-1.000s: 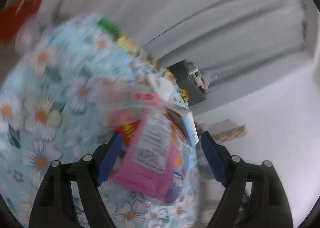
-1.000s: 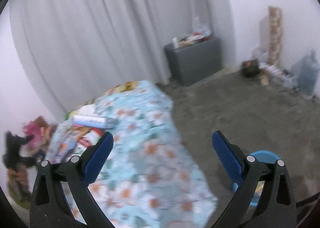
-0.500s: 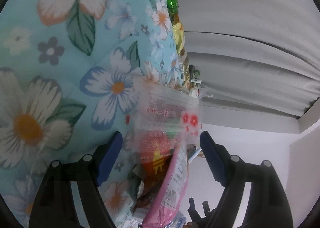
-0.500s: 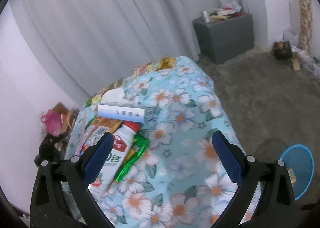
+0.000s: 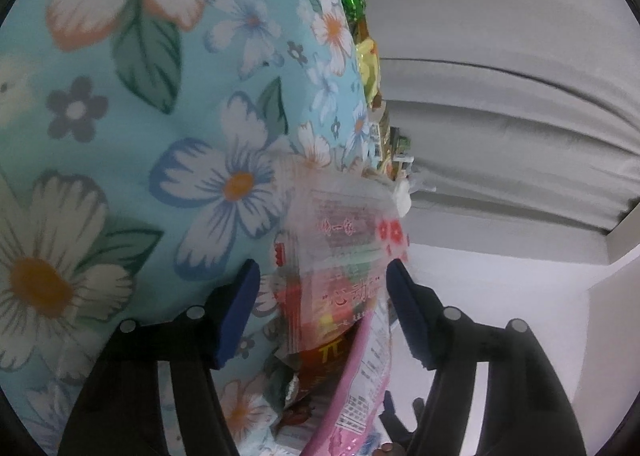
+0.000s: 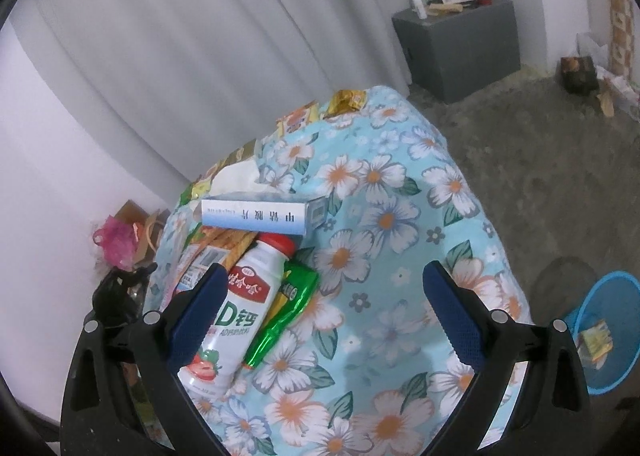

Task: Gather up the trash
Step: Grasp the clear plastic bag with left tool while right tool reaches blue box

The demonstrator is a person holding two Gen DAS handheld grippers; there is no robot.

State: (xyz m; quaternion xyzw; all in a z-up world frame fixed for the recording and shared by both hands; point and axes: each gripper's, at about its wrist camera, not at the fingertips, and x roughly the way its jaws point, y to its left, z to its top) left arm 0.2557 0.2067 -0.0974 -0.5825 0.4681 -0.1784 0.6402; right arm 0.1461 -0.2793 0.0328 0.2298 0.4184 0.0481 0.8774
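In the left wrist view, your left gripper [image 5: 320, 288] has the clear wrapper [image 5: 344, 252] between its jaws, on the flowered tablecloth [image 5: 120, 116]. The jaws have just been closing, but a gap shows beside the left pad and the right pad is only at the wrapper's edge, so I judge it is not yet gripped. The wrapper's long axis runs away from you, along the fingers, so the jaws cross its short side. It is thin, transparent plastic with red print, lying over a pink packet [image 5: 360, 388].

In the right wrist view, your right gripper [image 6: 320, 316] is wide open and holds nothing. A white drink bottle [image 6: 236, 308] with a red cap lies against its left finger, a green wrapper [image 6: 288, 312] just beside it, both lengthwise to the fingers. The blue bin [image 6: 600, 336] stands on the floor to the right, well apart from the table.
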